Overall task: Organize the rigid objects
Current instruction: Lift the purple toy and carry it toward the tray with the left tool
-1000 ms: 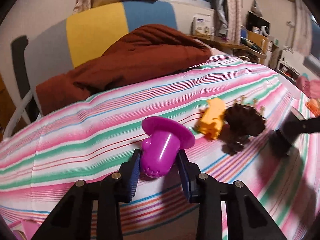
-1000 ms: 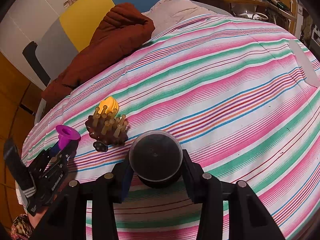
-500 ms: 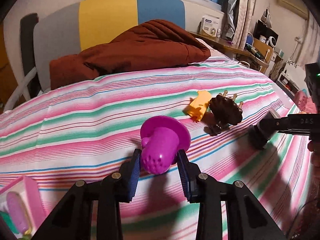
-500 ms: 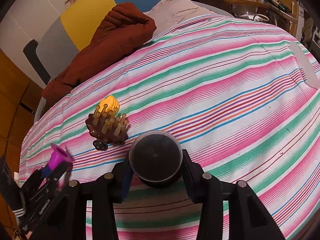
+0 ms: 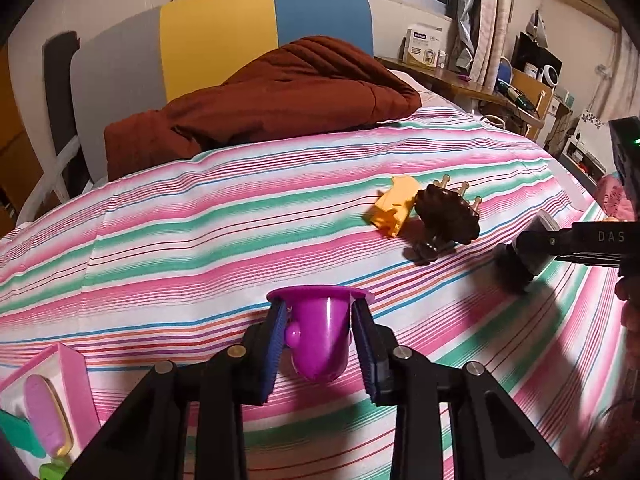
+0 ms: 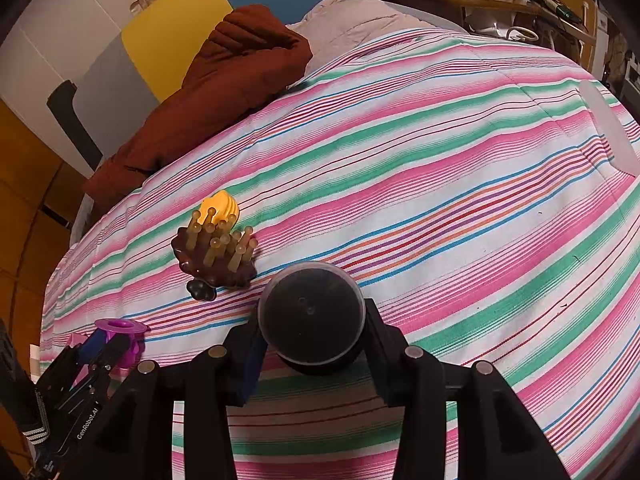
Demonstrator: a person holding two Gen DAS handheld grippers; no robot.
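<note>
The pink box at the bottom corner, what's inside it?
In the pink box a pale purple oblong piece lies beside something green. The rest of the box runs out of the picture, so anything else inside cannot be seen.

A purple cup [image 5: 320, 332] is clamped, rim up, in the left gripper [image 5: 320, 344], whose jaws have just been closing. Beyond the cup, a yellow toy [image 5: 394, 206] and brown massager [image 5: 446, 216] are laid touching.

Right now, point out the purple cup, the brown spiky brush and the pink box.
purple cup [image 5: 320, 332]: left wrist view, cup's side wall.
brown spiky brush [image 6: 218, 254]: right wrist view, among its pegs.
pink box [image 5: 76, 376]: left wrist view, side wall.
</note>
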